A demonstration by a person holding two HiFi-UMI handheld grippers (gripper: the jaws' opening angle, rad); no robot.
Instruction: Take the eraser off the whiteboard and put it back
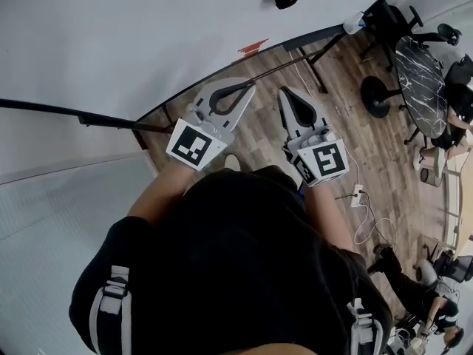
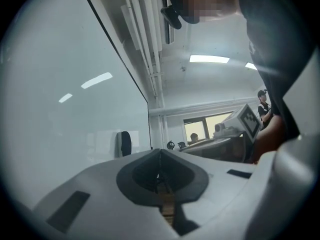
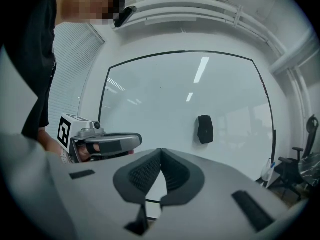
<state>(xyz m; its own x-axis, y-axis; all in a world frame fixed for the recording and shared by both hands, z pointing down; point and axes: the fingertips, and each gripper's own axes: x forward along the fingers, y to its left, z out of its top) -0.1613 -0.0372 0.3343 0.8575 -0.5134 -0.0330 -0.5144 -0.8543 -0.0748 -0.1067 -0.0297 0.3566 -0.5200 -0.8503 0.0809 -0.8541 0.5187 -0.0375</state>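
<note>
**Eraser (image 3: pixel 204 129) on the board, not yet reached**

The eraser clings to the whiteboard (image 3: pixel 165 99), a dark block on its far face, a little right of where your right gripper (image 3: pixel 161 151) aims. That gripper's jaws are clenched together on nothing. Your left gripper (image 2: pixel 160 151), just to its left, is likewise pressed closed and empty. Both are held out level, well apart from the eraser. By my reading you are on the approach. Next you need to close the gap, spread one pair of jaws wide enough for the eraser's body, and line them up on its sides before squeezing.
</note>
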